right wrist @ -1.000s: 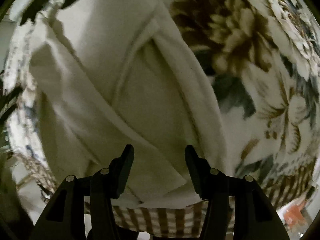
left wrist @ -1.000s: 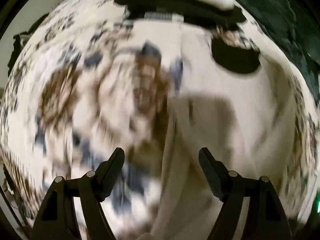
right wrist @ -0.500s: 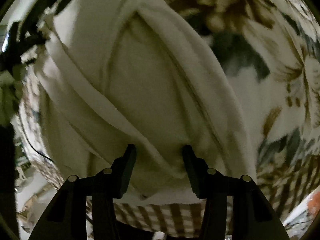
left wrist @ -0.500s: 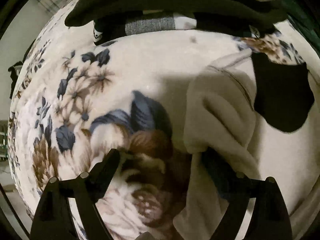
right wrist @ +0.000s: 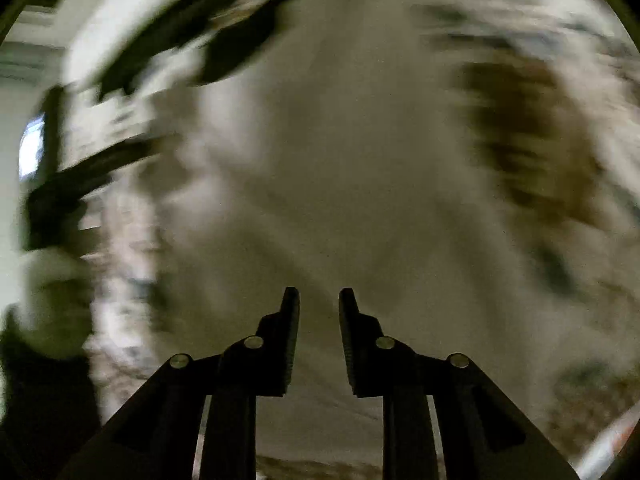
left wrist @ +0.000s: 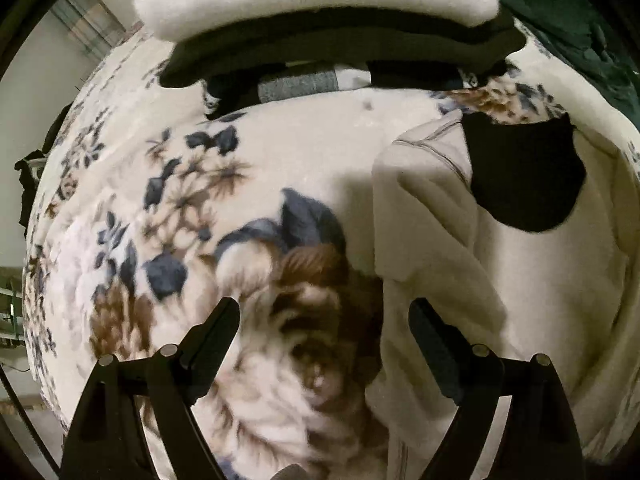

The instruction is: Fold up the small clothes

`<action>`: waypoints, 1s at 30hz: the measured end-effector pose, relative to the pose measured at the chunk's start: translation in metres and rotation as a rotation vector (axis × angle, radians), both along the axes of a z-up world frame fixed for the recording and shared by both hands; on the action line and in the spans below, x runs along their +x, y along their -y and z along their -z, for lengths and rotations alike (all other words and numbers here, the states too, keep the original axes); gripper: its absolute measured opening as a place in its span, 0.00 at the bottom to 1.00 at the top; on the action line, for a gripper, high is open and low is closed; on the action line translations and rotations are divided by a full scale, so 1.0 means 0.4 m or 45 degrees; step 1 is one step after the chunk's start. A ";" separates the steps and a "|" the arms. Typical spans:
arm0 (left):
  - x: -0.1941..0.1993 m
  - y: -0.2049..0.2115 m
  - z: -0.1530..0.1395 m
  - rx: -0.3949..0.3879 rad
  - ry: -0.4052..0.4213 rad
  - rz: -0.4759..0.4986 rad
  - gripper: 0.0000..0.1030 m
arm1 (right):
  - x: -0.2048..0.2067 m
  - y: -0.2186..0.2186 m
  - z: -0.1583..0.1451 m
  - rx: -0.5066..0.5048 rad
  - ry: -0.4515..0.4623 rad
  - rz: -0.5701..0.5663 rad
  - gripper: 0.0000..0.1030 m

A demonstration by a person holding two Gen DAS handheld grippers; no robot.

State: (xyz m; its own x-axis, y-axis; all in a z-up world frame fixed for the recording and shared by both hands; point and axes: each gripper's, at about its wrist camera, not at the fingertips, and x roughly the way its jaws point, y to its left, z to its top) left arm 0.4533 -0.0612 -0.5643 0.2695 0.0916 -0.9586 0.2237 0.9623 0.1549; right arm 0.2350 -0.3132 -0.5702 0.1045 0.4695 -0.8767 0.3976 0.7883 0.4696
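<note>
Two grippers are yours here, and they stand differently; your left gripper (left wrist: 324, 312) has its fingers spread wide and holds nothing, with the flowered blanket (left wrist: 172, 208) showing between the tips; the cream garment (left wrist: 500, 280) lies on that blanket from about one o'clock down to five o'clock of the left wrist view, and its near folded edge runs just inside your right-hand finger (left wrist: 436, 344), which sits over the cloth, though whether it touches you cannot tell; the left-hand finger is over bare blanket, apart from the garment; a black patch (left wrist: 524, 176) lies on the garment at two o'clock; at twelve o'clock a stack (left wrist: 320, 4) of folded clothes sits at the far edge, white on top, black beneath.

Your right gripper (right wrist: 319, 300) has its fingers drawn close with a narrow gap left between them; that view is badly smeared, so whether any cloth is pinched cannot be told; the garment (right wrist: 340, 160) fills the middle of the view from twelve o'clock down to the fingertips and passes under them; blurred blanket pattern shows at three o'clock.
</note>
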 end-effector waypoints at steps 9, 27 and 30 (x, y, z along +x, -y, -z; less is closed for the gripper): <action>0.095 -0.003 0.068 -0.018 -0.066 -0.007 0.85 | 0.048 0.069 0.022 -0.344 -0.071 0.187 0.13; -0.462 -0.193 -0.020 -0.293 -0.398 -0.146 0.85 | -0.306 0.045 0.071 -0.336 -0.401 -0.030 0.02; -0.557 -0.194 0.007 -0.314 -0.479 -0.148 0.85 | -0.313 0.052 0.047 -0.293 -0.412 -0.009 0.04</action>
